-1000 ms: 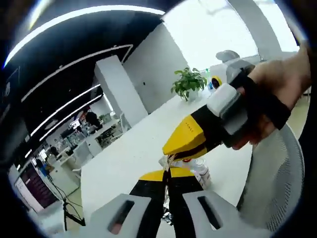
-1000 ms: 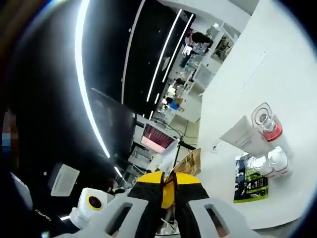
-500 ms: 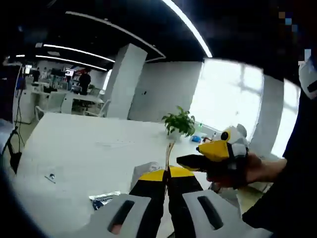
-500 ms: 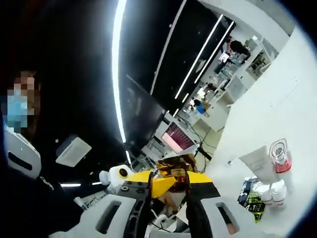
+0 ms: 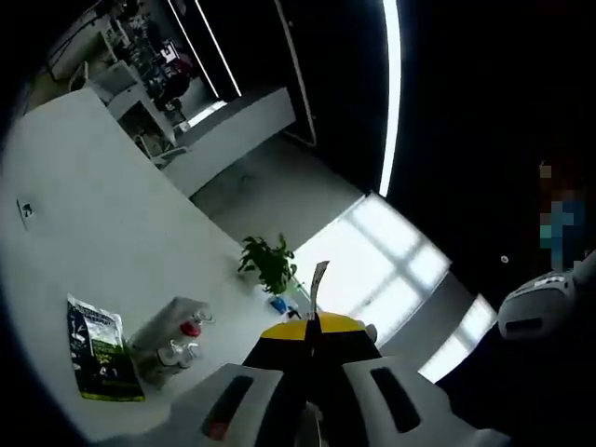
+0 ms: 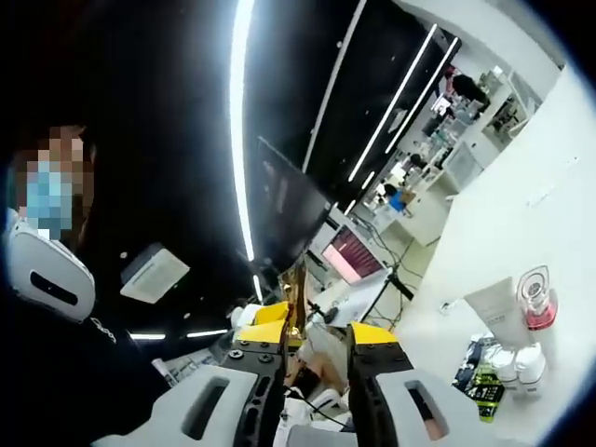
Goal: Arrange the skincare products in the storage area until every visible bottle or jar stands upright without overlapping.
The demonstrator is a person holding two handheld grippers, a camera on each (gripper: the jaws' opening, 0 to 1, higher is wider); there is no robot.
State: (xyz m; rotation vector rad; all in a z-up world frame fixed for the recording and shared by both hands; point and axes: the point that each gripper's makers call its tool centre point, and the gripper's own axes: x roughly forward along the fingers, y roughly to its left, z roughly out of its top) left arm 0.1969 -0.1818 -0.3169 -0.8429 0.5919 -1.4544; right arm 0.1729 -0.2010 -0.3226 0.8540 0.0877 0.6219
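In the left gripper view the skincare cluster sits at the lower left on the white table [image 5: 65,233]. It holds a red-capped bottle [image 5: 191,328], small clear bottles [image 5: 172,354] and a pale tube [image 5: 160,321]. My left gripper [image 5: 313,326] is lifted well off them, jaws shut, with a thin pale sliver [image 5: 318,279] rising from their seam. In the right gripper view the same group lies at the far right: a white tube [image 6: 492,303], a pink-capped bottle [image 6: 535,300] and white bottles [image 6: 517,361]. My right gripper [image 6: 318,331] stands open, a thin gold strip [image 6: 296,293] edge-on by its left jaw.
A green-and-black packet [image 5: 98,349] [image 6: 484,380] lies flat beside the bottles. A potted plant [image 5: 270,265] stands further along the table. A person stands close on the right of the left gripper view and on the left of the right gripper view. Office desks and ceiling light strips fill the background.
Both cameras have swung and rolled, so the whole scene has shifted. The right jaws have parted; the gold strip now shows edge-on. The other gripper has left the left gripper view.
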